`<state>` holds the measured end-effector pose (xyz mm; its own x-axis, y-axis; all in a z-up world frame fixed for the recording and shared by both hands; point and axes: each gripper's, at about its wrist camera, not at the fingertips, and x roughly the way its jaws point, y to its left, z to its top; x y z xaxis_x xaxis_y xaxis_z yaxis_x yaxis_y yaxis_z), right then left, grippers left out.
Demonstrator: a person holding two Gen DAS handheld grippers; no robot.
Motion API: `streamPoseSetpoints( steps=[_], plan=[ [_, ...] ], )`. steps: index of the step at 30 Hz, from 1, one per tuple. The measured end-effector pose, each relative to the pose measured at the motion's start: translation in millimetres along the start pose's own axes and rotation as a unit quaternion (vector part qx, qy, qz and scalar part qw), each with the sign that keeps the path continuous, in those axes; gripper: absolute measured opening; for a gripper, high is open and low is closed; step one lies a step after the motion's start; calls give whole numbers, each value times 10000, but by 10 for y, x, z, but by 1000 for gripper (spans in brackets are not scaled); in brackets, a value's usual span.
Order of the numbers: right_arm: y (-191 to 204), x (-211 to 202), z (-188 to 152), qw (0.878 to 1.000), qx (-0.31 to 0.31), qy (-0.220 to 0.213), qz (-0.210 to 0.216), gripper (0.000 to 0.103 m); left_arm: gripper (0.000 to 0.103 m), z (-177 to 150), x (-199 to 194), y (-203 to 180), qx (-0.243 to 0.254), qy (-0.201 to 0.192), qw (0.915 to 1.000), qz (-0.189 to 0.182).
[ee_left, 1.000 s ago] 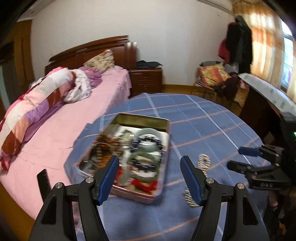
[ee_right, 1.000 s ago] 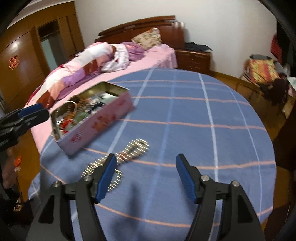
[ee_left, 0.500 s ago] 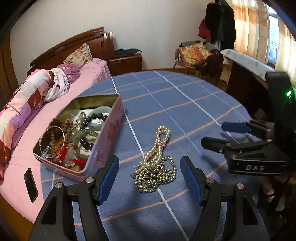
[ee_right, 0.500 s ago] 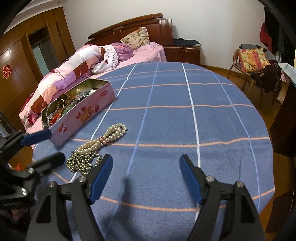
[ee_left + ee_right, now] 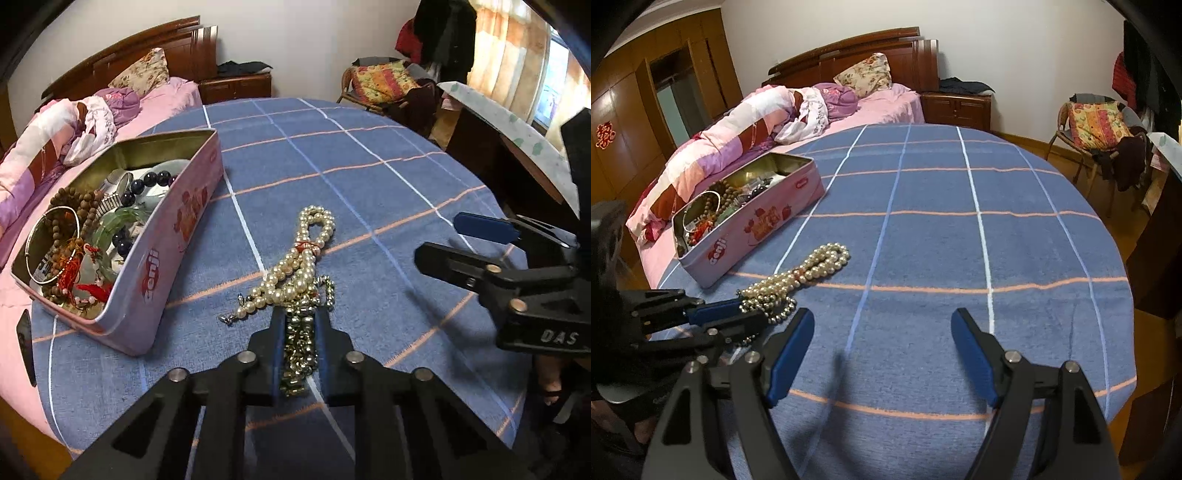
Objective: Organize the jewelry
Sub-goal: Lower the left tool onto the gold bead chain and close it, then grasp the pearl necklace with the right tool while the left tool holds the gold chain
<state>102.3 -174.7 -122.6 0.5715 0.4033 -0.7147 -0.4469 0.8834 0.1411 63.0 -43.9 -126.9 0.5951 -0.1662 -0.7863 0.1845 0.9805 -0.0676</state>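
Note:
A bundle of pearl necklaces (image 5: 301, 254) lies on the round blue checked table (image 5: 369, 177). My left gripper (image 5: 299, 321) is shut on the near end of the bundle, where darker metallic beads (image 5: 297, 354) sit between its blue pads. The bundle also shows in the right wrist view (image 5: 798, 277), with the left gripper (image 5: 738, 314) clamped on it. My right gripper (image 5: 882, 332) is open and empty, just right of the necklaces; it shows at the right of the left wrist view (image 5: 461, 240). A pink tin (image 5: 173, 229) left of the necklaces holds several bracelets and bead strings (image 5: 74, 236).
A bed with pink bedding (image 5: 768, 122) stands beyond the table's left edge. A wooden nightstand (image 5: 956, 107) is at the back. A chair with a patterned cushion (image 5: 1097, 125) and a dark desk (image 5: 517, 147) stand to the right. The table's far half (image 5: 942, 177) is bare cloth.
My left gripper swung from over the tin to the necklaces, came down and shut on their near end. My right gripper stayed open and drew a little closer.

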Motion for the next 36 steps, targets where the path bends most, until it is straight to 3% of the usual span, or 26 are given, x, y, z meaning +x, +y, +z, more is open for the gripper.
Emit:
streamPoseSetpoints(
  steps=[13, 20, 26, 28, 30, 33, 36],
  plan=[
    [190, 156, 252, 9995, -167, 230, -112, 79, 13, 83, -584, 145, -126, -924, 9942, 527],
    [419, 458, 399, 9981, -147, 599, 65, 72, 13, 111, -612, 338, -297, -1040, 9919, 668],
    [531, 632, 330, 9962, -250, 826, -154, 70, 13, 121, -547, 501, -526, -1039, 9901, 780],
    [518, 599, 311, 9965, -246, 791, -120, 63, 13, 127, -552, 525, -574, -1050, 9899, 756],
    [520, 553, 305, 9966, -302, 766, -17, 27, 13, 131, -566, 517, -581, -1067, 9899, 733],
    [547, 505, 267, 9961, -464, 743, -80, 16, 13, 139, -585, 518, -581, -1099, 9897, 714],
    [574, 452, 200, 9955, -622, 713, -83, 15, 13, 135, -607, 504, -582, -1120, 9895, 701]
  ],
)
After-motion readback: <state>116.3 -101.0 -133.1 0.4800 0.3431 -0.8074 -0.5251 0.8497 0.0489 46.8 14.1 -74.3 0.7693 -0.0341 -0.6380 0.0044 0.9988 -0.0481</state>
